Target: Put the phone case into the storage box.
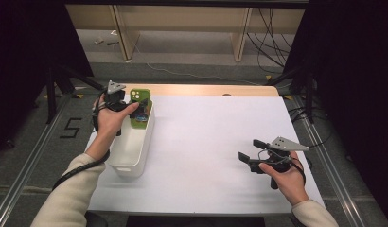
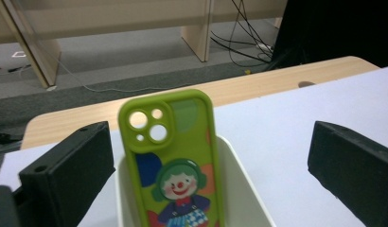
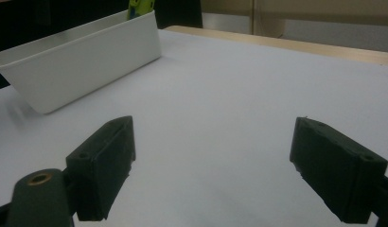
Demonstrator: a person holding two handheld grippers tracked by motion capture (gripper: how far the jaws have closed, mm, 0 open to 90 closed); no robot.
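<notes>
Green phone case (image 2: 173,161) upright in white bin (image 2: 239,189)

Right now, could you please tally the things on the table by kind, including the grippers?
Green phone case: 1
White bin: 1
Grippers, left gripper and right gripper: 2
Total: 4

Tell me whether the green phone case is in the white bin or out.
In. The green phone case stands upright inside the white bin, top poking above the rim, between the open left gripper jaws.
</notes>
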